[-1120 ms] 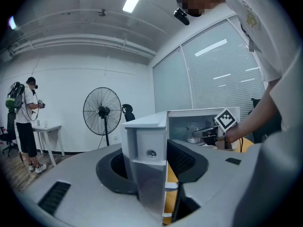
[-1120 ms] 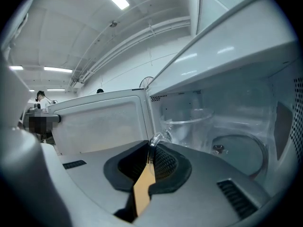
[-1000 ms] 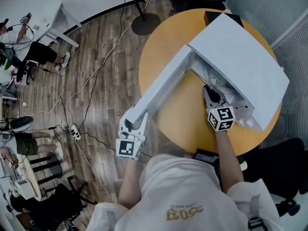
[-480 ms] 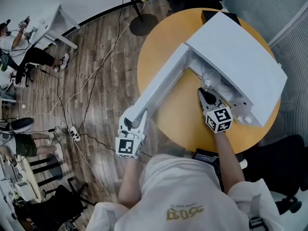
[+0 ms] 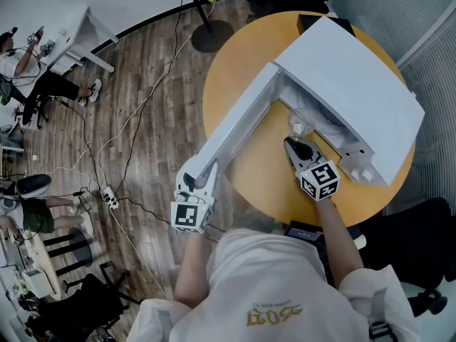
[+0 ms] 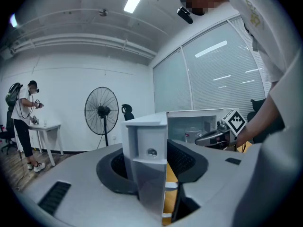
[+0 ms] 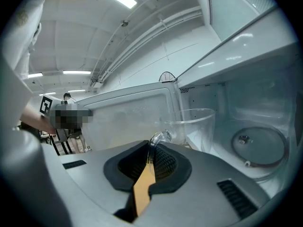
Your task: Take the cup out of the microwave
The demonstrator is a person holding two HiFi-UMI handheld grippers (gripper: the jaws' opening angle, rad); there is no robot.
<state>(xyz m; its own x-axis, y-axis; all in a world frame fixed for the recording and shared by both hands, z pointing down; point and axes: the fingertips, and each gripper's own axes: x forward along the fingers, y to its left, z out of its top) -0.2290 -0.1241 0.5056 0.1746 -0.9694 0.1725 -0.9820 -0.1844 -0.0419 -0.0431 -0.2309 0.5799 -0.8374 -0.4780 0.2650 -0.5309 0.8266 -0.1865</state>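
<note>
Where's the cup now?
In the head view, the cup is held by its handle in the right tool, at the mouth of the microwave, beside its open door.

Base of the cup [image 7: 196, 122] behind the right gripper [image 7: 151, 148] — microwave [image 7: 265, 89] wall past the view's edge.

The right gripper [image 5: 293, 142], jaws clamped on the handle of the clear cup [image 5: 300, 122], now sits farther back toward the person, and the cup shows at the microwave's [image 5: 356, 84] open mouth rather than deep inside.
</note>
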